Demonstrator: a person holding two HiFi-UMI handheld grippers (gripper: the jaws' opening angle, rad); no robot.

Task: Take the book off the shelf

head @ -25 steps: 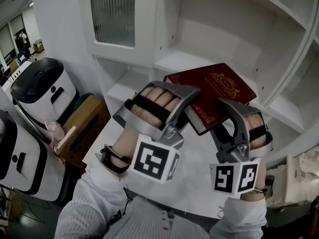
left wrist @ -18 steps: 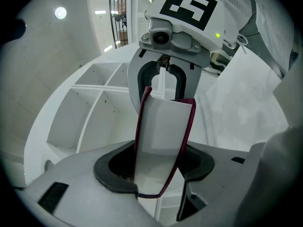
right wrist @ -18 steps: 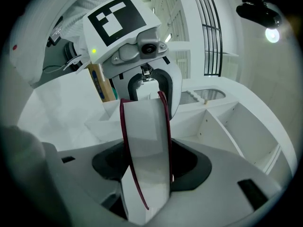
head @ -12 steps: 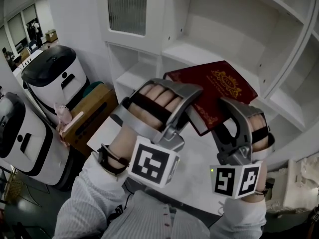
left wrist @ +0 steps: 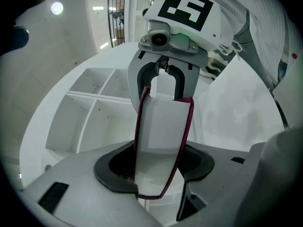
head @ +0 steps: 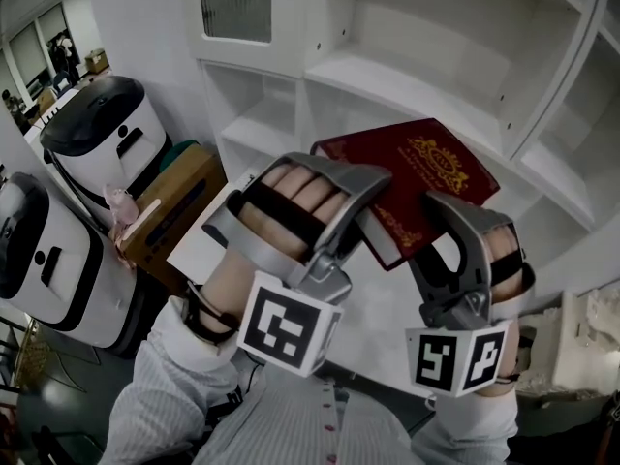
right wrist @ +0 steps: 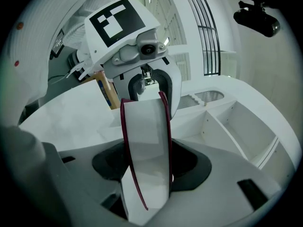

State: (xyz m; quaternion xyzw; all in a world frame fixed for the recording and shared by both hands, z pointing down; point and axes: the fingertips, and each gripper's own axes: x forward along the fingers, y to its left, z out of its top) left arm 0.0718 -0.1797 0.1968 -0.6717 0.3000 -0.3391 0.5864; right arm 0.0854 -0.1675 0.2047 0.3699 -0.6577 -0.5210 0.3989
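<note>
Head view: you hold the dark red book point(head: 421, 168) in the air with both grippers, clear of the white shelf point(head: 387, 80) and just in front of it. Left gripper point(head: 371, 225) fingers pinch one near corner, right gripper point(head: 433, 219) fingers pinch the other. Both gripper views show covers and page block clamped between the fingers. Step: carry-away, and the removal looks basically done. Next, probably lower it toward the desk point(head: 373, 335), moving both hands together so the book doesn't twist or slip.
</note>
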